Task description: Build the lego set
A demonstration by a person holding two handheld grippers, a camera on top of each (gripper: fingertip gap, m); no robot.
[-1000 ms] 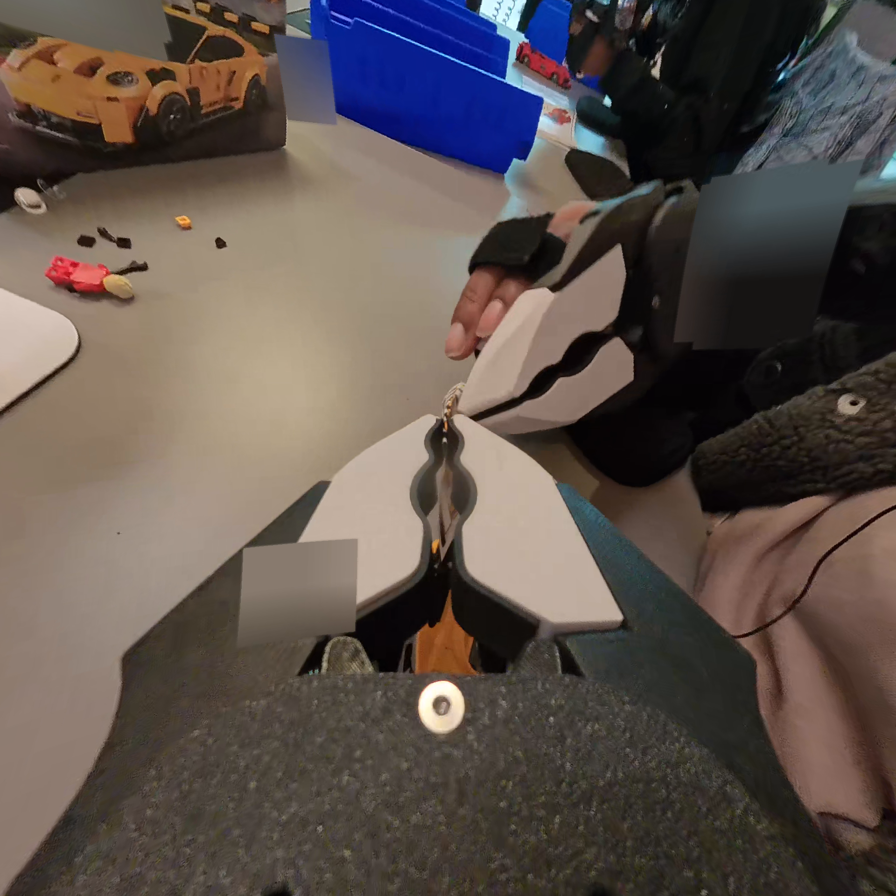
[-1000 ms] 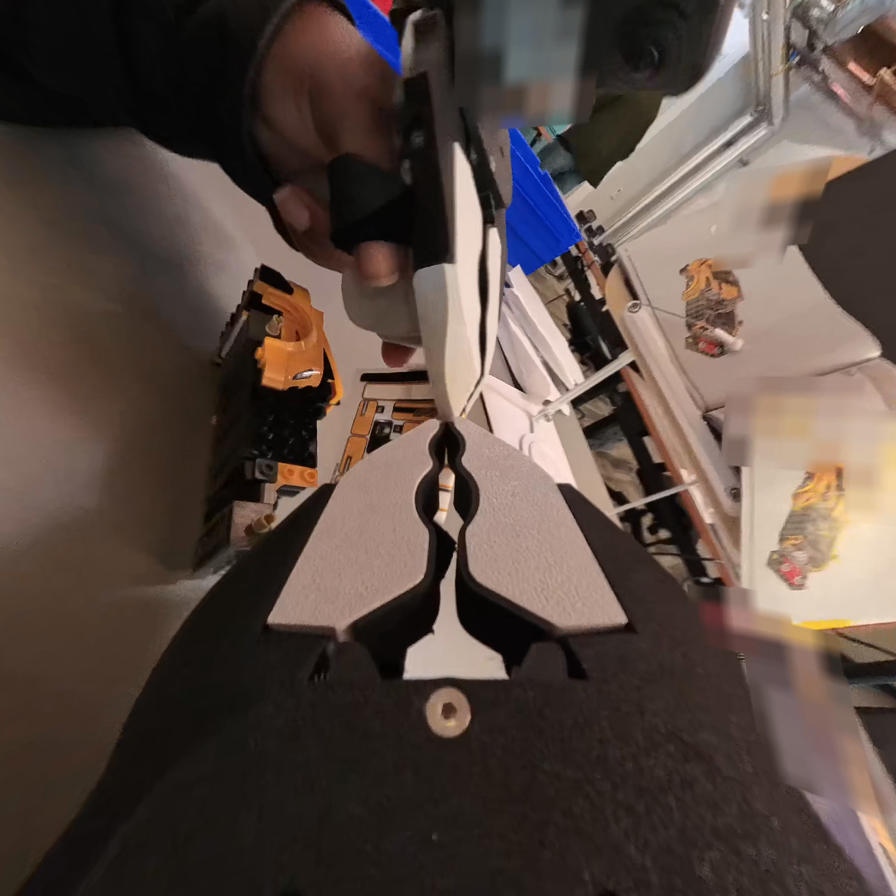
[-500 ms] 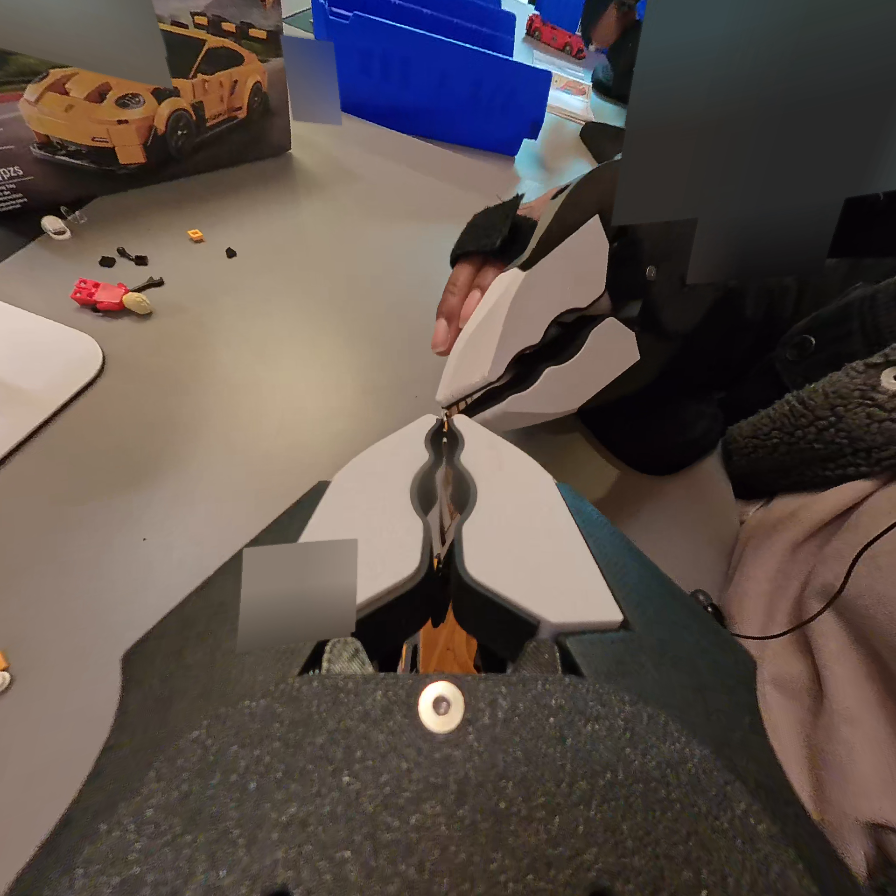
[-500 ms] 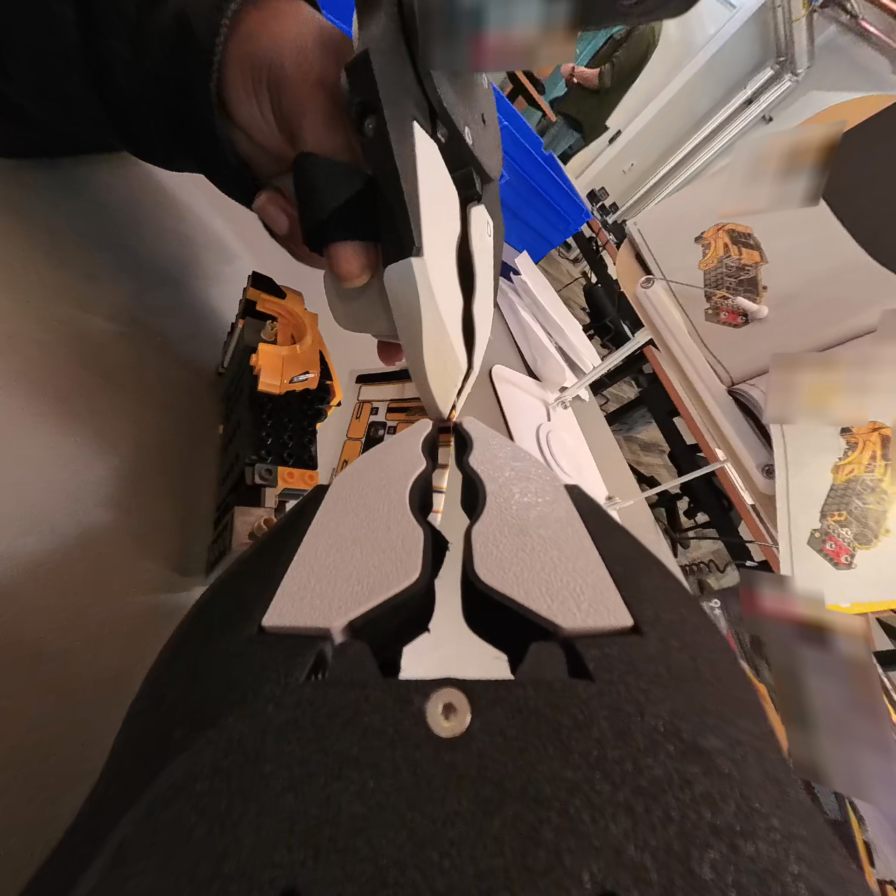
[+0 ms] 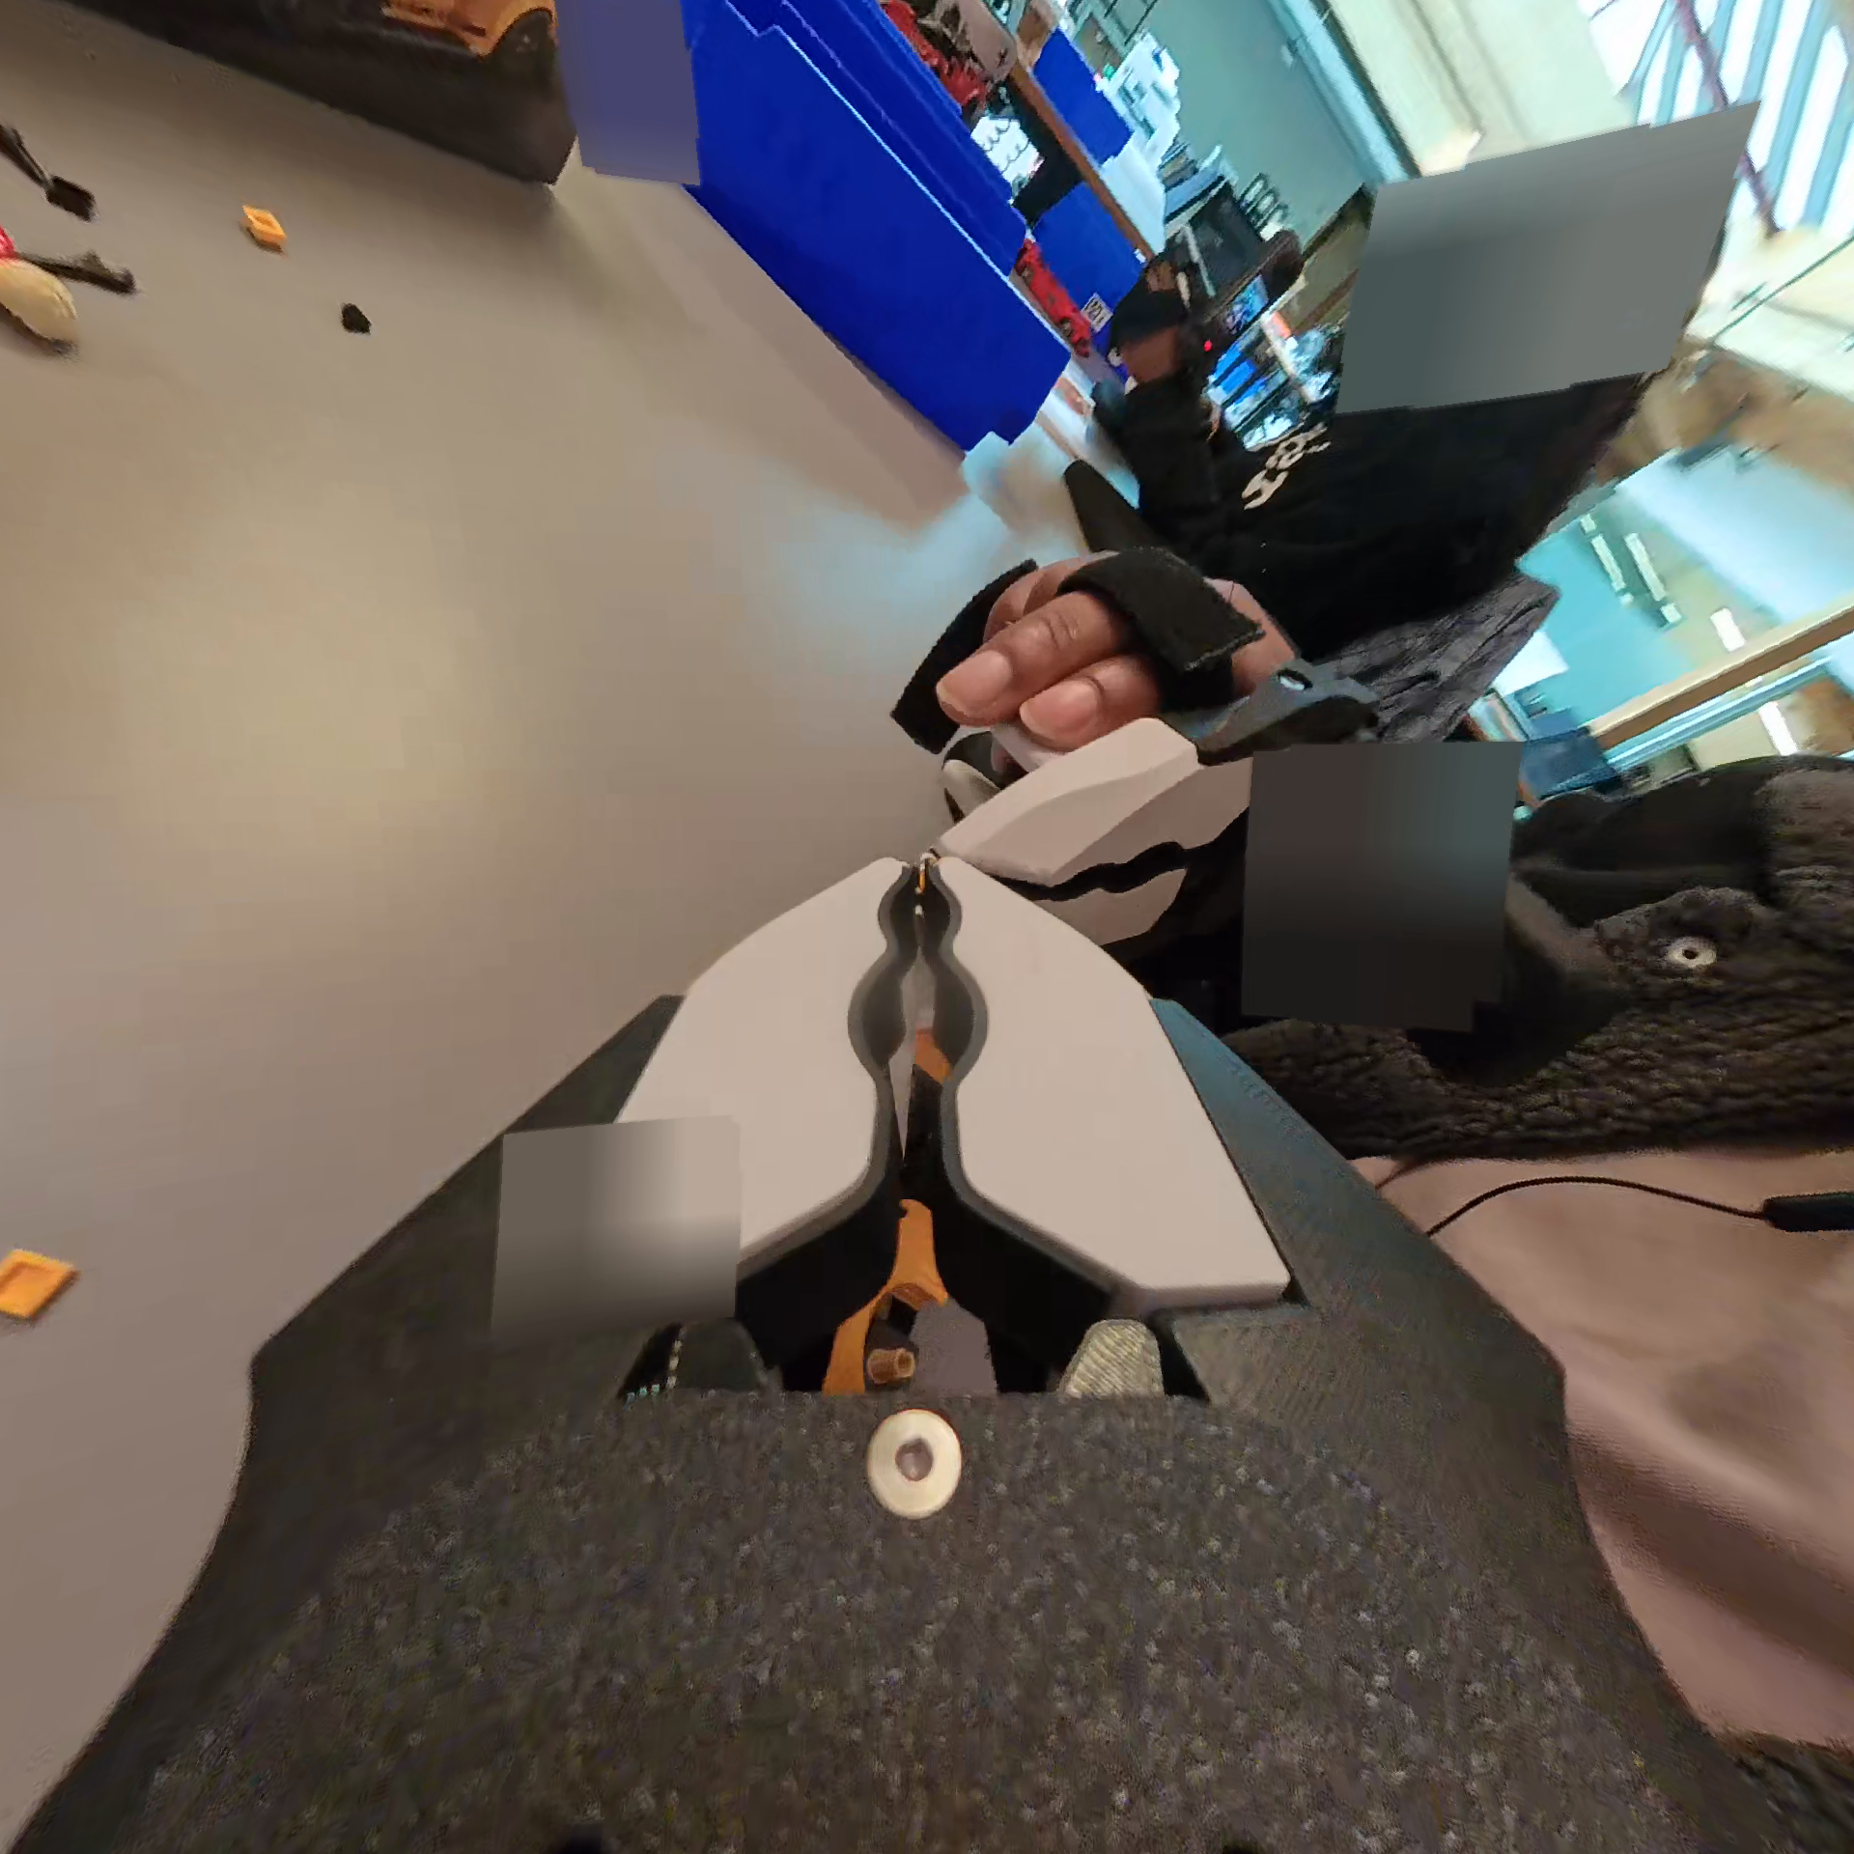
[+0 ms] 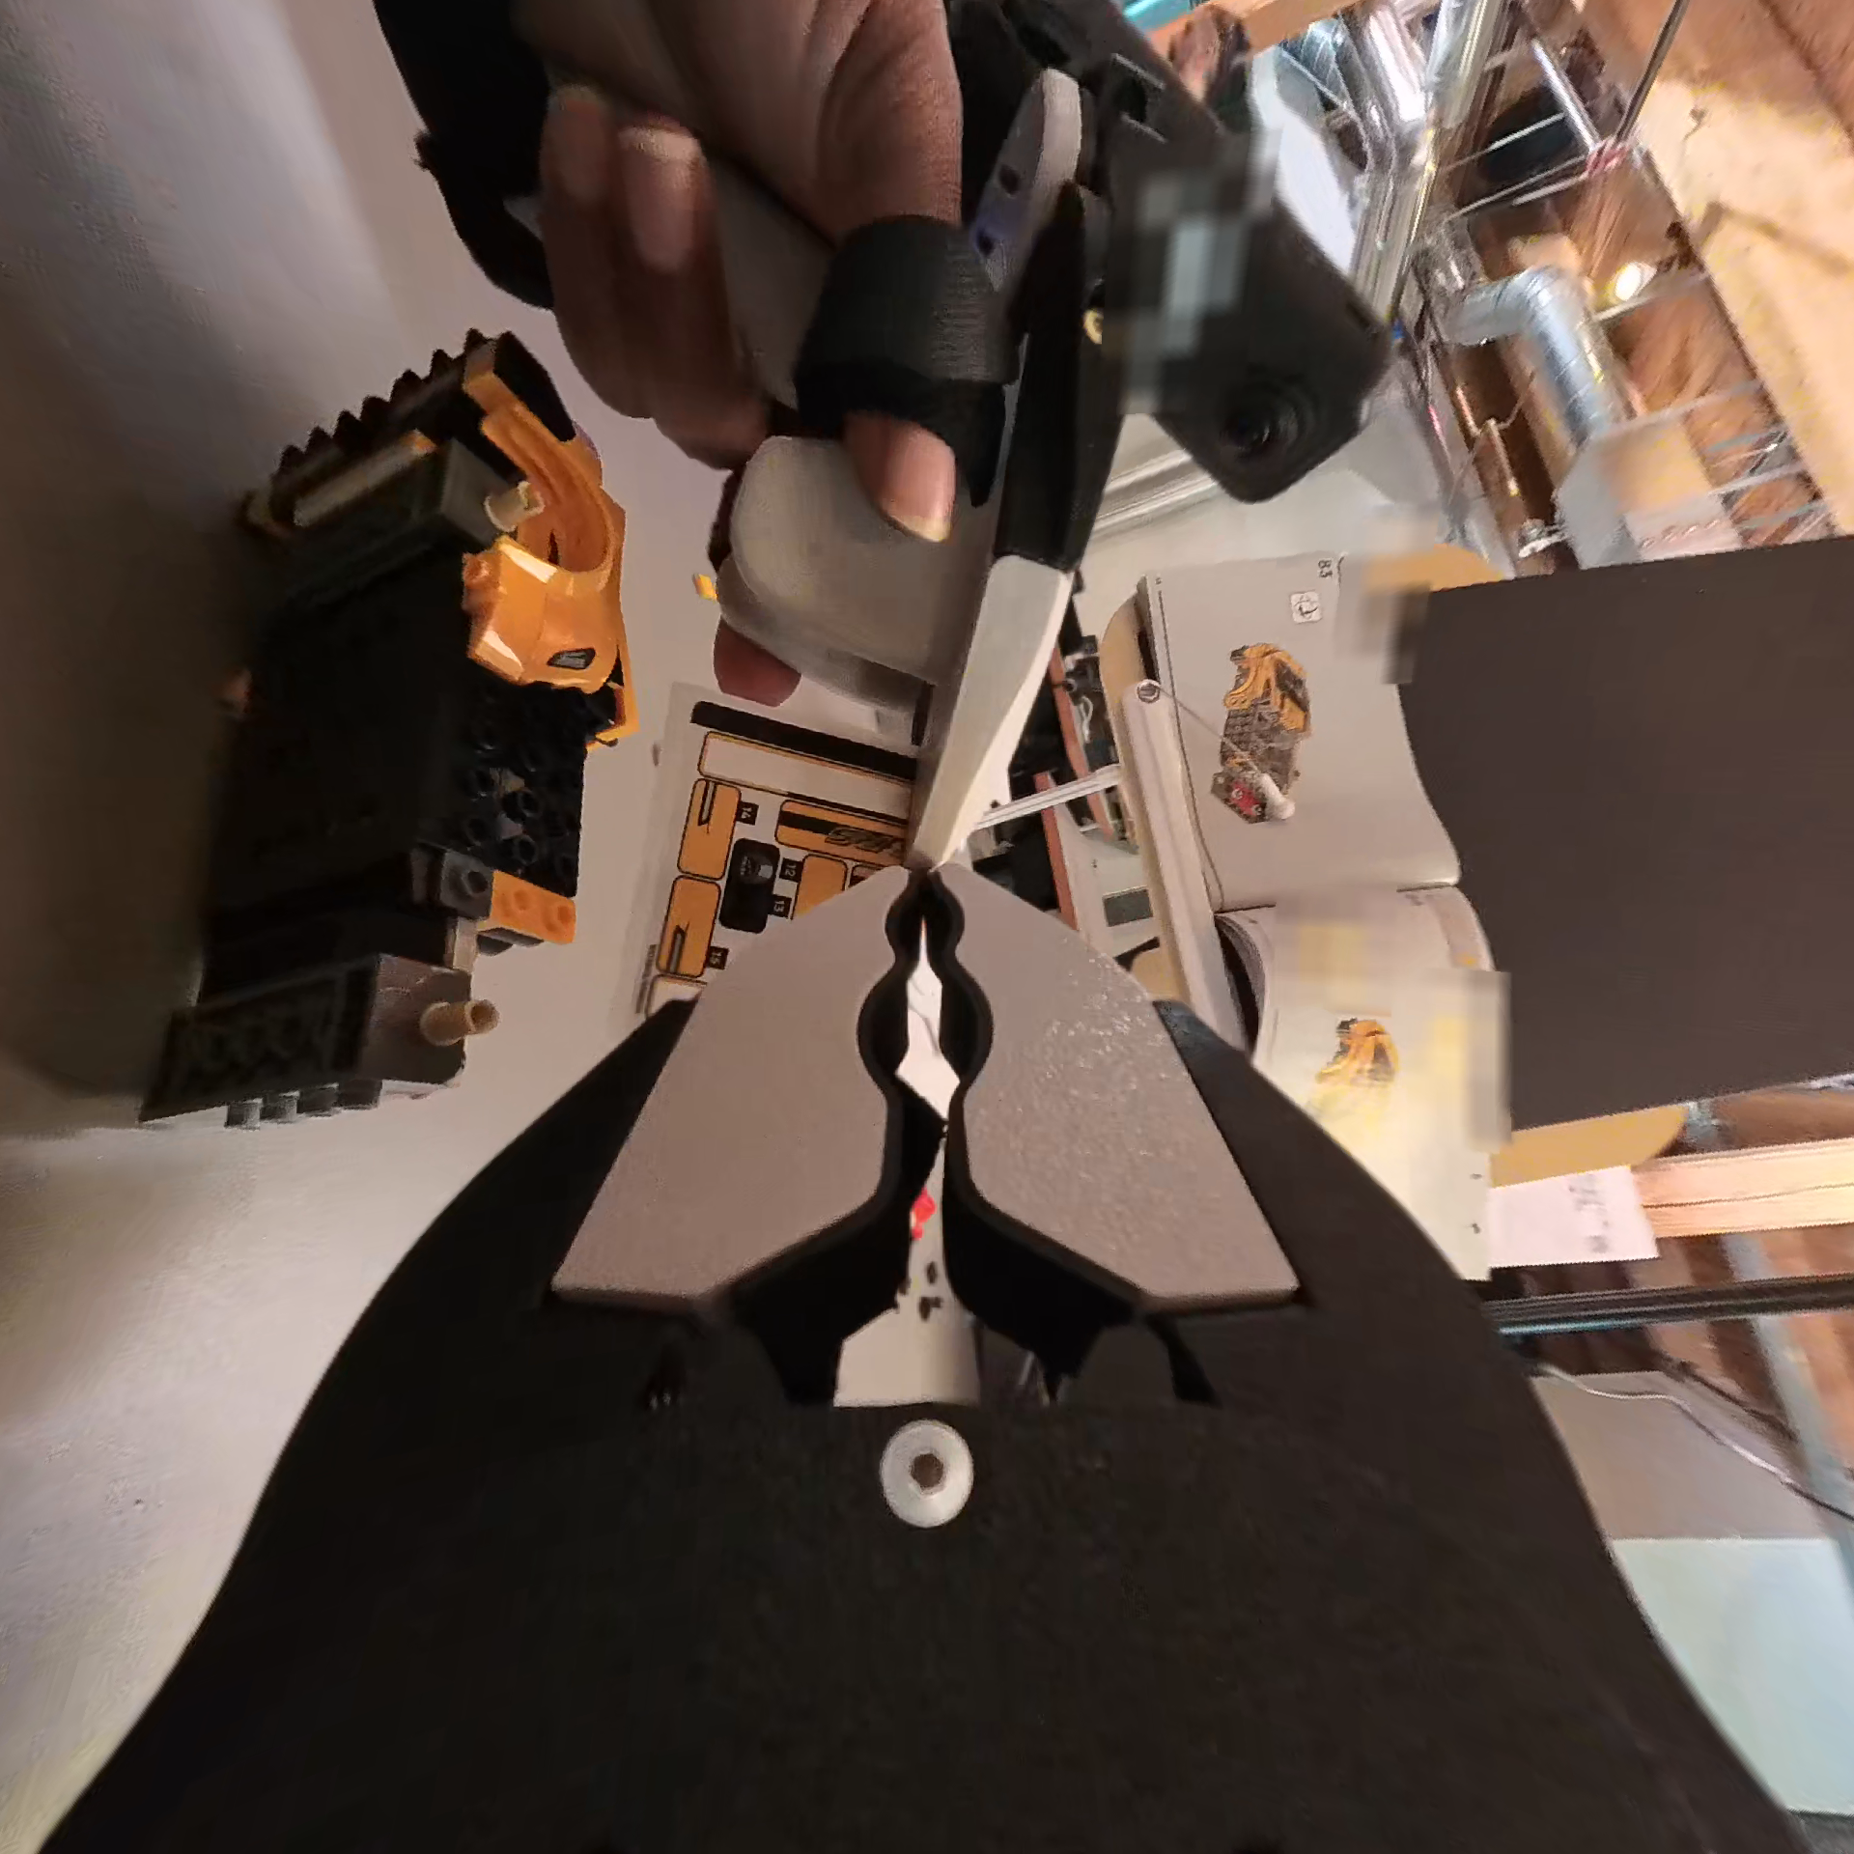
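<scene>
My left gripper [image 5: 921, 871] is shut on a thin sticker [image 5: 920, 888], seen edge-on as an orange, black and white sliver between its fingertips. My right gripper [image 6: 925, 878] is shut, tip to tip against the left one; in the left wrist view its fingertips [image 5: 988, 853] touch the sticker's outer end. I cannot tell whether it pinches the sticker. Both are held above the grey table [image 5: 401, 652]. The partly built black and orange car [image 6: 401, 722] and the sticker sheet [image 6: 762, 803] lie on the table beyond my right gripper.
An open instruction booklet [image 6: 1304, 752] stands to the right on a holder. Blue bins [image 5: 853, 221] and the set's box [image 5: 401, 80] line the far side. Small orange pieces [image 5: 264, 226] [image 5: 30, 1284] and black bits [image 5: 353, 319] lie loose. A person in black [image 5: 1354, 502] sits across.
My right gripper's pads parted a little half a second ago and came together once more. Both grippers have tilted and turned while staying tip to tip. The left stays shut on the sticker.
</scene>
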